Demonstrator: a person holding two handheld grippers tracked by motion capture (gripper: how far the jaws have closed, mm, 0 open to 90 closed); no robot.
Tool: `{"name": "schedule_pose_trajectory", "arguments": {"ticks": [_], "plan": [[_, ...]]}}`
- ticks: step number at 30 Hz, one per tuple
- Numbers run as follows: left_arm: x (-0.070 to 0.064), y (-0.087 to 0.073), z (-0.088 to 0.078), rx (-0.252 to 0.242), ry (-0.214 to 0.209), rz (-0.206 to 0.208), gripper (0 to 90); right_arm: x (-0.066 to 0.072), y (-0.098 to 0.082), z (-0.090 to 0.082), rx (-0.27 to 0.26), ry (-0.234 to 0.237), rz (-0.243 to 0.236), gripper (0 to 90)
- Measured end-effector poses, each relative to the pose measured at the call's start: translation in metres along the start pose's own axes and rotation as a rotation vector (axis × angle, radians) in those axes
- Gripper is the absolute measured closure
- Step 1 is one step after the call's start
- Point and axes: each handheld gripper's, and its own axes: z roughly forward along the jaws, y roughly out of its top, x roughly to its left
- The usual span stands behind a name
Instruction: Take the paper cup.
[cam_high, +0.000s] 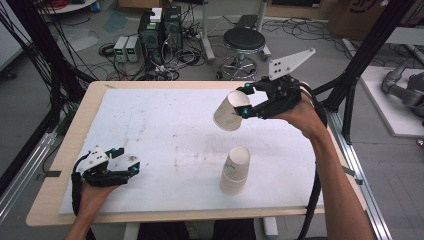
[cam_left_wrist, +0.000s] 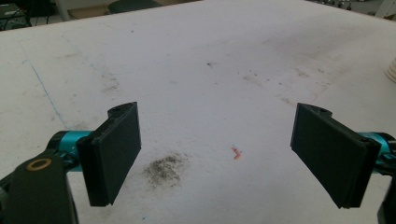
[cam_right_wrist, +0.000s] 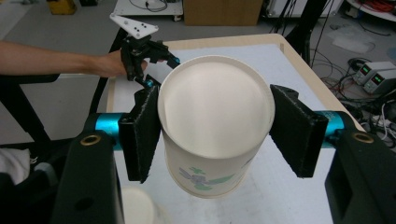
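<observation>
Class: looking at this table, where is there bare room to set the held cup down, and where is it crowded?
The white mat is bare across its middle and far left, between the left gripper and the stack of cups. A narrower strip lies right of the stack. It is crowded at the stack, just below the paper cup clamped in the right gripper.

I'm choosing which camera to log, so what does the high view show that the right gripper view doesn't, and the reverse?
High view alone: the stool behind the table. Right gripper view alone: the flower print on the held paper cup. Both: the right gripper shut on that cup, the left gripper with jaws apart on the white table cover, and the cup stack.
</observation>
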Motion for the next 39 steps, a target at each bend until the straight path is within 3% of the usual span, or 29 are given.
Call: {"name": "schedule_pose_trajectory", "arguments": {"ticks": [7,21,24,27,29,31,39], "plan": [[0.001,0.0,0.0,-0.005,-0.003,-0.007,16.1,-0.02,-0.003,0.023,-0.015,0.013,0.006,37.4],[0.002,0.0,-0.001,-0.008,-0.015,-0.015,16.1,-0.034,-0.009,0.032,-0.033,0.026,0.02,37.5],[0.002,0.0,-0.001,-0.01,-0.016,-0.015,16.1,-0.036,-0.016,0.036,-0.058,0.043,0.033,37.5],[0.003,0.0,-0.001,-0.007,-0.017,-0.017,16.1,-0.041,-0.026,0.044,-0.036,0.06,0.055,37.5],[0.003,0.0,-0.001,-0.005,-0.017,-0.015,16.1,-0.041,-0.029,0.048,-0.073,0.052,0.039,37.5],[0.003,0.0,-0.001,-0.004,-0.016,-0.02,16.1,-0.041,-0.032,0.052,-0.091,0.066,0.06,37.5],[0.002,0.0,-0.001,-0.013,-0.018,-0.016,16.1,-0.043,-0.056,0.076,-0.079,0.091,0.105,37.5]]}}
